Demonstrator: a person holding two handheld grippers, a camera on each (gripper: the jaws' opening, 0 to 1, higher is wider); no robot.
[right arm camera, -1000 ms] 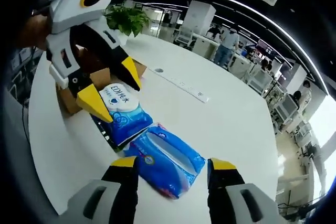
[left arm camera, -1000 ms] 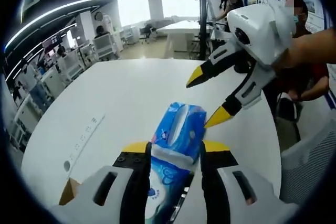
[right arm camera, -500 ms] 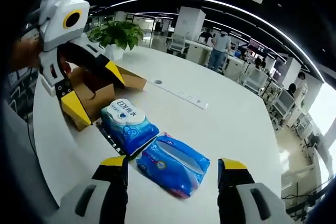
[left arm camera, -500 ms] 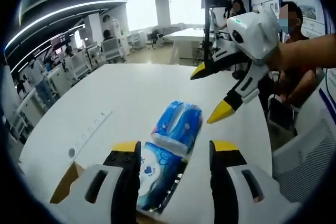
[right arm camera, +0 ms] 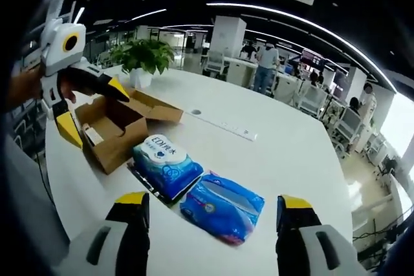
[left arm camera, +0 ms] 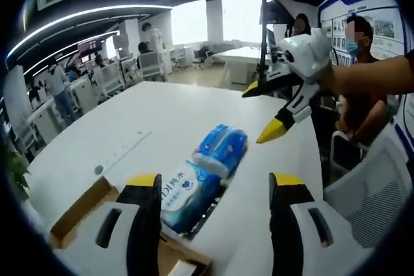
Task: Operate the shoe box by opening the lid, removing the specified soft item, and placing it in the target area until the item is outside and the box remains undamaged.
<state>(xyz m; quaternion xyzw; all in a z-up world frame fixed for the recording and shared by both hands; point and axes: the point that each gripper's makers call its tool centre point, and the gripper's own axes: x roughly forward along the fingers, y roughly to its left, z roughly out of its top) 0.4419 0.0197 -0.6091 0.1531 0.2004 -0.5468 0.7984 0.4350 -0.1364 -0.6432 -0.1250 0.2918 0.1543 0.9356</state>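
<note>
The wipes pack (right arm camera: pixel 163 163), blue with a white oval label, lies flat on the white table (right arm camera: pixel 284 153), out of the box and just beside it. Its long side touches a second soft pack, a blue tissue pack (right arm camera: pixel 223 206), which lies on the table too. In the left gripper view the wipes pack (left arm camera: pixel 187 192) sits between that gripper's own fingers with the tissue pack (left arm camera: pixel 221 150) beyond it.

The cardboard box (right arm camera: pixel 113 127) stands open on the table, flaps spread, with a small pale item inside against one wall. A corner of the box (left arm camera: pixel 81 208) shows at the lower left of the left gripper view.

The left gripper (right arm camera: pixel 87 108) hovers over the open box, its yellow-tipped fingers spread and holding nothing. The right gripper (left arm camera: pixel 262 111) hangs above the table past the packs, fingers spread wide and empty as well.

A long white power strip (right arm camera: pixel 226 126) lies further along the table, and a potted plant (right arm camera: pixel 145 59) stands behind the box.
</note>
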